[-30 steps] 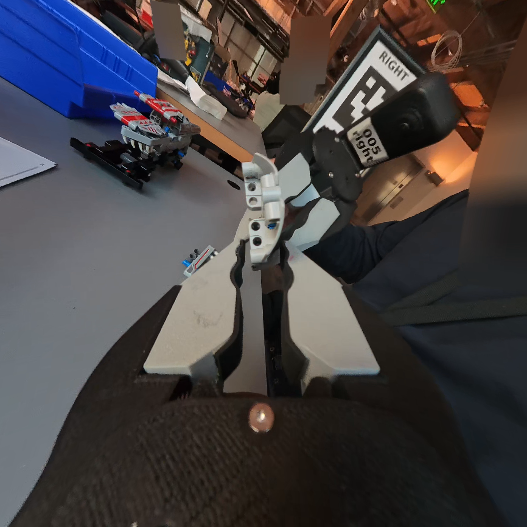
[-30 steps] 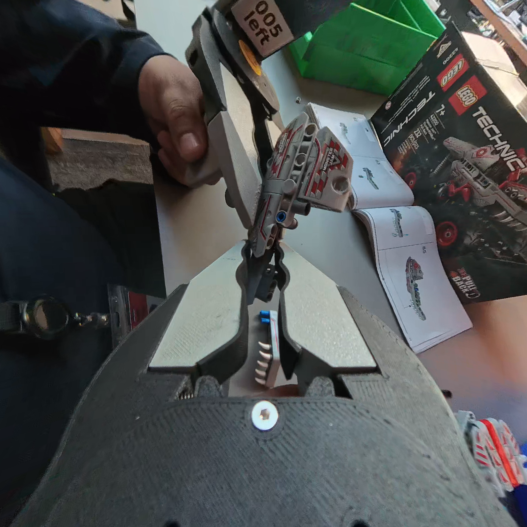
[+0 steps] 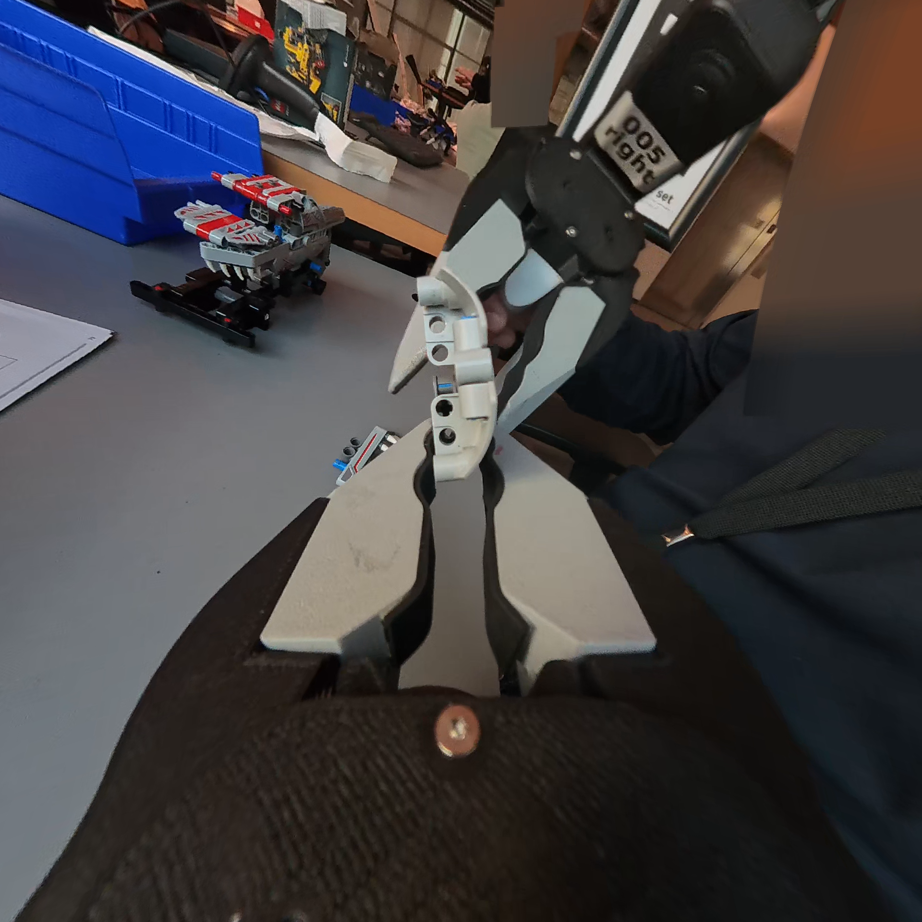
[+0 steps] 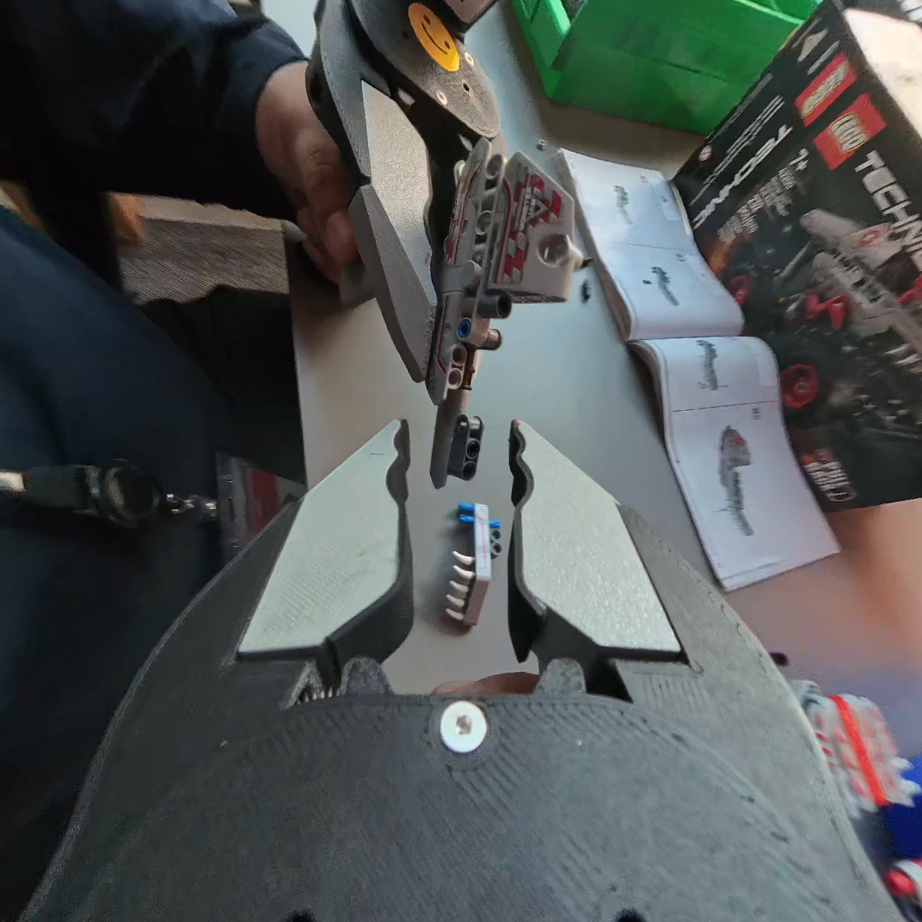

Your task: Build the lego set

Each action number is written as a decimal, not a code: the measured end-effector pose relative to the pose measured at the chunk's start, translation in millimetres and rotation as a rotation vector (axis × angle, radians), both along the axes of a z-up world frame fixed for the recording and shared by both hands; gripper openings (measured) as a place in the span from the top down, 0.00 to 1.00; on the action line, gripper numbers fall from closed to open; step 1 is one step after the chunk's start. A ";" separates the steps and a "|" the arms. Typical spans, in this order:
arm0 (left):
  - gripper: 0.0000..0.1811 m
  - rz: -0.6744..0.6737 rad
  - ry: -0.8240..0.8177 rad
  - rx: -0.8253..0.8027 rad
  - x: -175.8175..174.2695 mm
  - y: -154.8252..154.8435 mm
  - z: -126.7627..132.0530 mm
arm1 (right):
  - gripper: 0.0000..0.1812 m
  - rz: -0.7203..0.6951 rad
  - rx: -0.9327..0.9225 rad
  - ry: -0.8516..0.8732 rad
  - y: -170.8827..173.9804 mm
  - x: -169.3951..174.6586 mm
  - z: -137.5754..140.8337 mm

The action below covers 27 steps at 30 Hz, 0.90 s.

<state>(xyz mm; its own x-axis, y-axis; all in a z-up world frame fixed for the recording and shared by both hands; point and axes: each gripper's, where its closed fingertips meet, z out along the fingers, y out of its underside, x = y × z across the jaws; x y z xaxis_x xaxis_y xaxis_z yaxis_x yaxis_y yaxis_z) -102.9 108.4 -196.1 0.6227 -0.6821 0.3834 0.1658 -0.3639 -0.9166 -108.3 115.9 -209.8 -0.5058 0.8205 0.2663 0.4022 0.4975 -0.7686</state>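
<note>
Right wrist view, right tongs parted around panel assembly, left tongs gripping it.

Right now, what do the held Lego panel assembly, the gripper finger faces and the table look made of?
Lego panel assembly: moulded hard plastic, light grey, printed red decals, smooth satin sheen. Right gripper fingers: apparently 3D-printed plastic, grey faces with fine layer texture, black edges. Table: smooth matte grey surface, probably laminate; can't confirm.

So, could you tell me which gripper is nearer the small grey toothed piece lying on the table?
Right. The right gripper hovers open above the toothed piece; the left gripper is farther.
</note>
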 end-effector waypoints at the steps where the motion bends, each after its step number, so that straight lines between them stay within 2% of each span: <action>1: 0.93 -0.004 0.007 0.007 0.7 -0.6 0.2 | 0.80 0.008 -0.047 -0.007 -0.6 1.4 0.9; 2: 0.94 -0.004 0.011 0.017 1.0 -0.7 1.0 | 0.81 0.014 -0.089 -0.005 -1.0 2.0 2.5; 4: 0.94 -0.011 0.005 0.032 2.1 -1.4 3.2 | 0.91 0.039 -0.163 -0.012 -3.9 4.1 3.6; 7: 0.93 -0.017 -0.003 0.045 3.1 -1.8 5.2 | 0.95 0.045 -0.220 -0.039 -4.3 4.3 0.4; 18: 0.91 -0.029 -0.059 0.068 4.7 -3.4 12.4 | 0.97 0.088 -0.387 -0.067 -11.1 6.2 7.3; 24: 0.92 -0.051 -0.034 0.105 6.7 -7.0 16.0 | 0.97 0.138 -0.601 -0.124 -18.9 8.6 9.1; 27: 0.92 -0.059 -0.050 0.104 7.7 -8.0 16.6 | 0.98 0.149 -0.647 -0.151 -23.7 9.0 5.7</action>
